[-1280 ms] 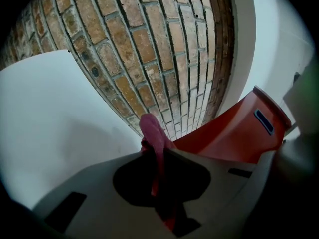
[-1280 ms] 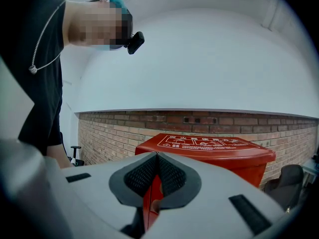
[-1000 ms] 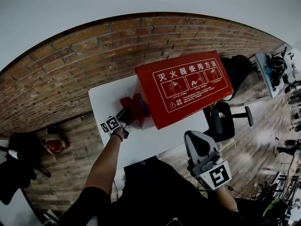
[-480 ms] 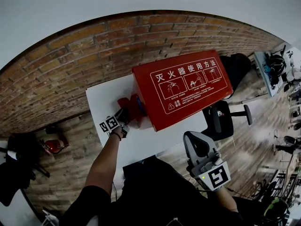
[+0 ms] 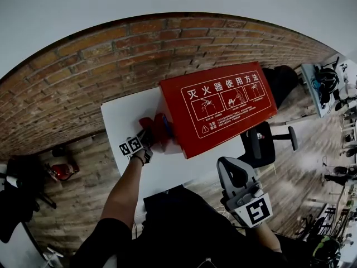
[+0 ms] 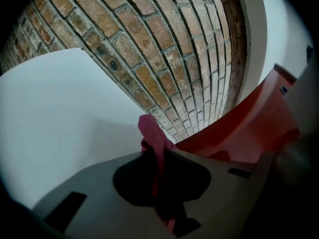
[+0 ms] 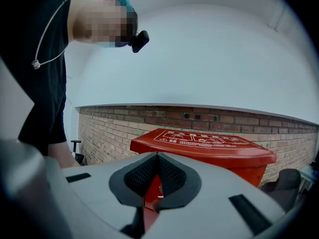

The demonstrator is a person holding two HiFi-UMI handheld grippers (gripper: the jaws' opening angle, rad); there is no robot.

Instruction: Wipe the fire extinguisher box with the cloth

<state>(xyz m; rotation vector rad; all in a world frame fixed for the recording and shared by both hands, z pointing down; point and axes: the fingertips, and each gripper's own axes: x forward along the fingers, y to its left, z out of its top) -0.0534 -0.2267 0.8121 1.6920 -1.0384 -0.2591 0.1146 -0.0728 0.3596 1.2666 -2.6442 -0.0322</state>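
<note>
The red fire extinguisher box (image 5: pixel 223 108) stands on a white table (image 5: pixel 125 119), its lid printed with white signs. My left gripper (image 5: pixel 146 139) is at the box's left side, shut on a pink-red cloth (image 5: pixel 153 124) that lies against the box. In the left gripper view the cloth (image 6: pixel 152 138) sticks out from between the jaws, with the box (image 6: pixel 249 128) to the right and the table (image 6: pixel 60 113) to the left. My right gripper (image 5: pixel 235 175) is held near my body in front of the table, shut on nothing. Beyond my right gripper (image 7: pixel 157 159) stands the box (image 7: pixel 204 143).
A brick wall (image 5: pixel 111 54) runs right behind the table and box. A black office chair (image 5: pixel 266 143) stands to the table's right. A red extinguisher (image 5: pixel 62 171) and black gear lie on the floor at the left. A desk (image 5: pixel 323 82) is far right.
The left gripper with the cloth has shifted slightly left along the box's side. The right gripper has stayed almost in place.
</note>
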